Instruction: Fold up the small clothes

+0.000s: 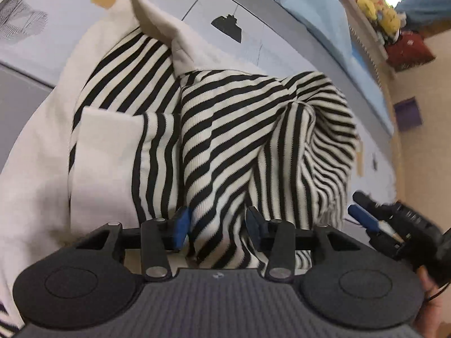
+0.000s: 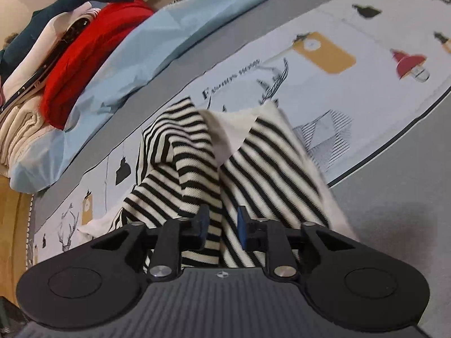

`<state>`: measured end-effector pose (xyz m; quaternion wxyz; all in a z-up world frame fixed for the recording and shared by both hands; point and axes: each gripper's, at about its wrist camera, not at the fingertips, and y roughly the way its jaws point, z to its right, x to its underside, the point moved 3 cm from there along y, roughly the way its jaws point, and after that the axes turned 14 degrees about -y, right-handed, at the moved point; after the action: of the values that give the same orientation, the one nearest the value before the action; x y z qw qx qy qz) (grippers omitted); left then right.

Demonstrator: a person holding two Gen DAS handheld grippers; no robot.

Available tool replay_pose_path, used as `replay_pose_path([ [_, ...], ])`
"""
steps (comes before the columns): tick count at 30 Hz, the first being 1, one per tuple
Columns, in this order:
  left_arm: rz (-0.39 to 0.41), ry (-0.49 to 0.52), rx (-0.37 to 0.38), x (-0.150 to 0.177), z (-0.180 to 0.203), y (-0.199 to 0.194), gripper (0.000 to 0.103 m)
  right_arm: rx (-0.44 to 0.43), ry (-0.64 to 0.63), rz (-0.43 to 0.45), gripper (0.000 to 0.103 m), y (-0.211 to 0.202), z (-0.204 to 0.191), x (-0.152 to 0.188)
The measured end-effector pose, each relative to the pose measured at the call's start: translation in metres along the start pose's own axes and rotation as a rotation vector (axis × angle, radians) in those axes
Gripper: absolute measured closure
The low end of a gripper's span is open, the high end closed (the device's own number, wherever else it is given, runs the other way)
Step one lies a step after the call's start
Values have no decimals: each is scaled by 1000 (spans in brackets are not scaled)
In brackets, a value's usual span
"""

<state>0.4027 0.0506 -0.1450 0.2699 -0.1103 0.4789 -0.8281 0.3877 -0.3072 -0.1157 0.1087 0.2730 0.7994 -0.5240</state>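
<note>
The left gripper stands with its jaws apart, a ridge of the striped garment lying between the blue pads without either pad pressing on it, so it has hold of nothing. The right gripper is likewise parted, more narrowly, with striped cloth running up between its fingers; the pads sit just beside the fabric and a firm pinch is not evident. In the left wrist view the right gripper shows again at the lower right edge, held in a hand, close to the heap's near corner.

Outward from the jaws, the black-and-white striped garment, with cream lining and a cream panel, lies bunched on a printed bedspread of lamps and antlers. One part is laid over another, yet the folds are loose, rumpled and uneven, with a cream corner standing up at the far side.

Beyond it, a pale blue quilt and a stack of clothes lie near the bed's far side.

Judging by this, a first fold seems laid down, but smoothing and further folding remain.
</note>
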Motion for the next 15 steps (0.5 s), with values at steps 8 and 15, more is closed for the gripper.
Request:
replay_pose_path([
  [8,55,155,-68,-3,13,8,100,-32,12,-51,63,38,-20,7],
  [15,264,175,63,-32,25,-28,101,-110,-21,19,102,38,-34,11],
])
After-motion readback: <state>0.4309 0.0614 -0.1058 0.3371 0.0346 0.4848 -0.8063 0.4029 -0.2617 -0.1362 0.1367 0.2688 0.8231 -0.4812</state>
